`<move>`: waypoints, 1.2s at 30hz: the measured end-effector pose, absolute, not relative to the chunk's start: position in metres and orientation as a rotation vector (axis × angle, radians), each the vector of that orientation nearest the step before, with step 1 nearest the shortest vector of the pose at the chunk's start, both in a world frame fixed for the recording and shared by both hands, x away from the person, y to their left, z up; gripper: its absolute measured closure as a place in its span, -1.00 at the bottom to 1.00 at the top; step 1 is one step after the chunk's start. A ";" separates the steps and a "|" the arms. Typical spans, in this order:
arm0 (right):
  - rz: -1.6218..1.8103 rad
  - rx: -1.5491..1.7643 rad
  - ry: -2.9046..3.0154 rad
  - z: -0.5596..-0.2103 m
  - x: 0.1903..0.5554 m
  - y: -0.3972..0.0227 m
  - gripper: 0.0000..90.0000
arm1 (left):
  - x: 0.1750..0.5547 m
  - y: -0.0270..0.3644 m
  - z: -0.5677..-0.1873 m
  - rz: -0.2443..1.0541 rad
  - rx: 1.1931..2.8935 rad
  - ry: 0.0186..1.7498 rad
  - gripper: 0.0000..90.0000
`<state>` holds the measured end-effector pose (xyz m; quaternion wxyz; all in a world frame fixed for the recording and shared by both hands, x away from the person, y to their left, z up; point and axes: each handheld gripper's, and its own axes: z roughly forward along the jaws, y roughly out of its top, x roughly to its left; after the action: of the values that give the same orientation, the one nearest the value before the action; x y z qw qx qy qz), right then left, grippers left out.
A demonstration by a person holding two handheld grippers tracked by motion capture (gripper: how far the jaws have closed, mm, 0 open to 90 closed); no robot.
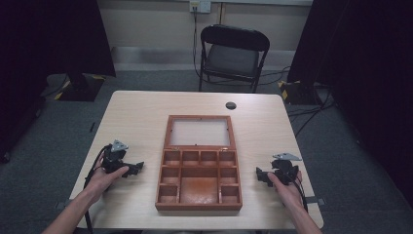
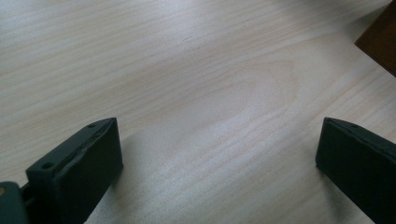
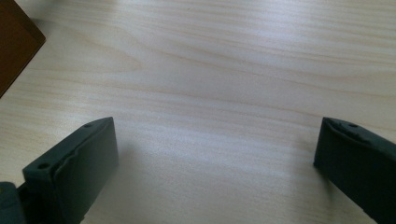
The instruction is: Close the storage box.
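Open reddish-brown wooden compartment box [image 1: 199, 181] at the middle of the pale wood-grain table [image 1: 141, 109], its near wall close to the near edge. The glass-panelled hinged lid [image 1: 199, 132] lies folded flat towards the far edge; the small cells and the larger central tray appear empty.

The left gripper [image 1: 127, 169], held in the person's left hand [image 1: 103, 178], rests near the left edge, beside the box and clear of it. The right gripper [image 1: 261, 176], in the right hand [image 1: 286, 187], rests near the right edge, likewise apart from the box.

In the left gripper view, the left gripper [image 2: 217, 154] has its jaws spread wide over bare table, gripping nothing; a corner of the box [image 2: 380, 42] enters at upper right. In the right gripper view, the right gripper [image 3: 215, 154] stands equally wide and empty, with a box corner [image 3: 16, 44] at upper left. The black fingers [image 2: 77, 168] seem to sit on or just above the surface; contact cannot be settled.

Judged step: a starting stance, both tools flanking the box before any contact. With nothing loose to load, the likely work is the lid. The next move would call for one gripper to travel to the lid's far rim and pinch it, while the other steadies the box wall.
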<state>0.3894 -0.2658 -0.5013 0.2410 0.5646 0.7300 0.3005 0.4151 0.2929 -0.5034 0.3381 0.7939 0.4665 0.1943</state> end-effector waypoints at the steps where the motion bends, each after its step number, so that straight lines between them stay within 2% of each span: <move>1: 0.822 1.544 1.997 -0.501 0.389 -0.266 -1.00 | 0.415 0.293 -0.504 0.507 2.065 1.217 -1.00; 9: 0.831 1.526 2.018 -0.501 0.391 -0.267 -1.00 | 0.414 0.295 -0.501 0.490 2.091 1.210 -0.95; 13: 0.822 1.534 2.039 -0.497 0.391 -0.268 -0.77 | 0.413 0.293 -0.500 0.487 2.084 1.237 -0.94; 14: 0.822 1.534 2.039 -0.497 0.391 -0.268 -0.77 | 0.413 0.293 -0.500 0.487 2.084 1.237 -0.94; 15: 0.824 1.525 2.049 -0.495 0.391 -0.268 -0.65 | 0.412 0.292 -0.500 0.496 2.092 1.237 -0.94; 17: 0.882 1.503 2.103 -0.491 0.393 -0.266 -0.67 | 0.412 0.292 -0.498 0.491 2.087 1.246 -0.87; 18: 0.882 1.503 2.103 -0.491 0.393 -0.266 -0.67 | 0.412 0.292 -0.498 0.491 2.087 1.246 -0.77; 19: 0.894 1.488 2.105 -0.490 0.394 -0.266 -0.64 | 0.411 0.292 -0.497 0.493 2.082 1.243 -0.77; 20: 0.905 1.480 2.096 -0.487 0.393 -0.265 -0.65 | 0.411 0.293 -0.496 0.493 2.082 1.238 -0.64; 21: 0.917 1.471 2.094 -0.485 0.393 -0.265 -0.67 | 0.412 0.294 -0.495 0.481 2.084 1.242 -0.61; 36: 0.976 1.436 2.108 -0.448 0.414 -0.259 -0.62 | 0.418 0.275 -0.479 0.484 2.084 1.175 -0.57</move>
<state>0.4139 -0.2593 -0.4483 0.2038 0.5148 0.7556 0.3499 0.4185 0.2753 -0.4789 0.3430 0.8020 0.4520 0.1864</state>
